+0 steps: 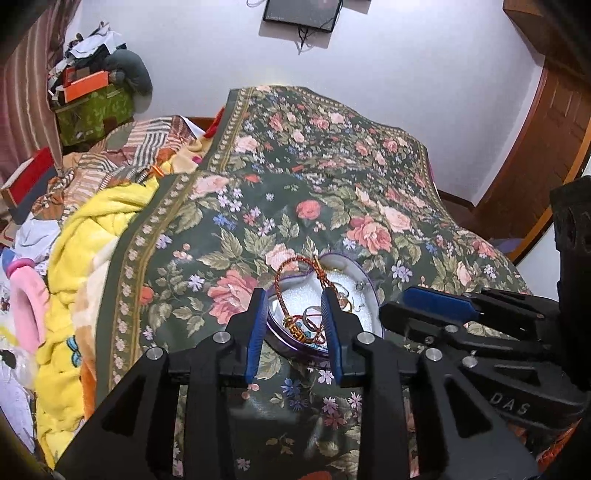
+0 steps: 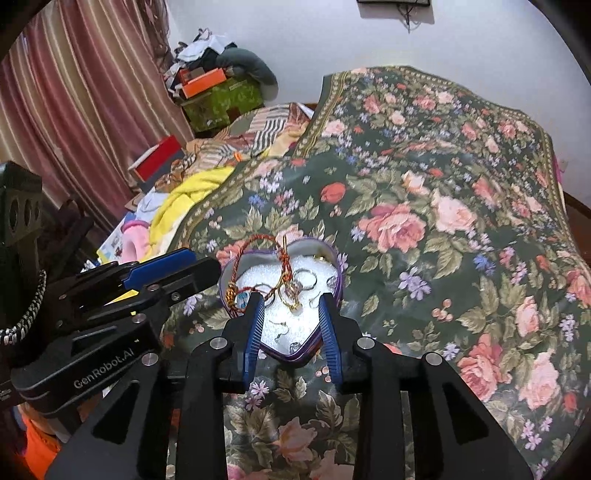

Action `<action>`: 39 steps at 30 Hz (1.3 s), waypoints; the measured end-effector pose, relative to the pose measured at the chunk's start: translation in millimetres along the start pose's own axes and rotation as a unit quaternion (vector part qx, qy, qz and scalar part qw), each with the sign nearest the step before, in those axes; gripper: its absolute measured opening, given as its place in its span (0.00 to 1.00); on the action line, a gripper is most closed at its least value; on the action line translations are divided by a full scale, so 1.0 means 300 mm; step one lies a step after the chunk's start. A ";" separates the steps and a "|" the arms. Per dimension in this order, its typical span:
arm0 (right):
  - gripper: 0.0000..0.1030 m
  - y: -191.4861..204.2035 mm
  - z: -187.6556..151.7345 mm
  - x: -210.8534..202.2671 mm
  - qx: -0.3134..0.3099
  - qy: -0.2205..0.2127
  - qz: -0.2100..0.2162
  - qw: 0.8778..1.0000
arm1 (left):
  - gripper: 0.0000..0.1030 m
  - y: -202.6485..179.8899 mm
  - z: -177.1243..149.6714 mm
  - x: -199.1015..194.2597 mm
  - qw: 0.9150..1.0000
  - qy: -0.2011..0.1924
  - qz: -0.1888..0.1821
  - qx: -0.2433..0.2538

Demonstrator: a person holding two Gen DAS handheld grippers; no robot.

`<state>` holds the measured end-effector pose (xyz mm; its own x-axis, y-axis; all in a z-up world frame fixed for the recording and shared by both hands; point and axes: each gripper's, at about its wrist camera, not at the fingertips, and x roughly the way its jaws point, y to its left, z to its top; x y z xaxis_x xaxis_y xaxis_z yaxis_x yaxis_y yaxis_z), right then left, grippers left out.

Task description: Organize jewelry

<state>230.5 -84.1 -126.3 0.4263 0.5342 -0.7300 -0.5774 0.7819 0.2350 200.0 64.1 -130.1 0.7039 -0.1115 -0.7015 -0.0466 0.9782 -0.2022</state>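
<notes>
Heart-shaped box (image 2: 334,267) sits on the floral cloth (image 2: 424,221), holding rings (image 2: 306,277) and a red cord bracelet (image 2: 258,243) that hangs over the rim.

Both grippers hover above it, left gripper (image 1: 294,325) and right gripper (image 2: 291,325), jaws apart, empty.

Step, by my reading: choosing a piece. Next move calls for a fine pinch on the cord.

Right view alone shows the heart outline and the earrings (image 2: 280,330).

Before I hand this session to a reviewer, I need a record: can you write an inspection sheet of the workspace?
Surface: floral bedspread.
Job's things: heart-shaped tin holding rings and earrings; red cord bracelet draped over its rim.
Clutter: yellow blanket, boxes piled by the wall.
Grippers: left gripper open; right gripper open; both over the tin.
Cables: wire under a wall frame.
Surroundings: pink curtain, wooden door.
</notes>
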 end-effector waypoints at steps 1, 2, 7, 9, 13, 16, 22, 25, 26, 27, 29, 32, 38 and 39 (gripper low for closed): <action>0.27 0.001 0.004 -0.021 0.001 -0.007 -0.003 1.000 | 0.27 0.000 0.003 -0.012 1.000 -0.004 0.001 0.000; 0.27 0.004 0.008 -0.045 0.001 -0.015 -0.006 1.000 | 0.27 -0.002 0.007 -0.033 1.000 -0.010 0.002 0.000; 0.27 0.030 0.030 -0.183 -0.002 -0.066 -0.022 0.998 | 0.27 -0.031 0.024 -0.157 0.999 -0.046 0.003 0.008; 0.27 0.049 0.036 -0.252 -0.006 -0.090 -0.029 0.995 | 0.27 -0.049 0.029 -0.218 0.998 -0.065 0.001 0.013; 0.27 0.105 0.034 -0.392 -0.017 -0.145 -0.044 0.988 | 0.27 -0.097 0.037 -0.372 0.993 -0.114 -0.001 0.027; 0.27 0.154 0.021 -0.498 -0.031 -0.188 -0.058 0.980 | 0.27 -0.132 0.036 -0.489 0.987 -0.153 0.002 0.039; 0.27 0.255 -0.031 -0.687 -0.051 -0.267 -0.072 0.960 | 0.36 -0.198 -0.005 -0.734 0.968 -0.244 0.010 0.060; 0.28 0.290 -0.057 -0.755 -0.055 -0.295 -0.074 0.951 | 0.43 -0.218 -0.030 -0.822 0.958 -0.277 0.018 0.068; 0.31 0.300 -0.067 -0.774 -0.056 -0.303 -0.077 0.948 | 0.44 -0.225 -0.043 -0.855 0.954 -0.290 0.022 0.071; 0.36 0.309 -0.077 -0.792 -0.057 -0.313 -0.082 0.945 | 0.48 -0.229 -0.050 -0.876 0.952 -0.297 0.025 0.073; 0.47 0.331 -0.097 -0.824 -0.059 -0.332 -0.094 0.937 | 0.57 -0.238 -0.071 -0.924 0.945 -0.317 0.034 0.076; 0.54 0.351 -0.118 -0.851 -0.062 -0.356 -0.108 0.926 | 0.75 -0.242 -0.092 -0.968 0.939 -0.333 0.041 0.073; 0.78 0.363 -0.133 -0.858 -0.060 -0.375 -0.131 0.916 | 0.94 -0.226 -0.114 -1.014 0.936 -0.345 0.044 0.063; 0.83 0.363 -0.134 -0.857 -0.059 -0.376 -0.132 0.915 | 0.94 -0.222 -0.114 -1.016 0.936 -0.344 0.045 0.061</action>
<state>29.9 -149.2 61.3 0.8950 0.4365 -0.0921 -0.4375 0.8992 0.0110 -35.7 27.0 73.7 0.9929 0.0696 -0.0966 -0.0751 0.9957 -0.0540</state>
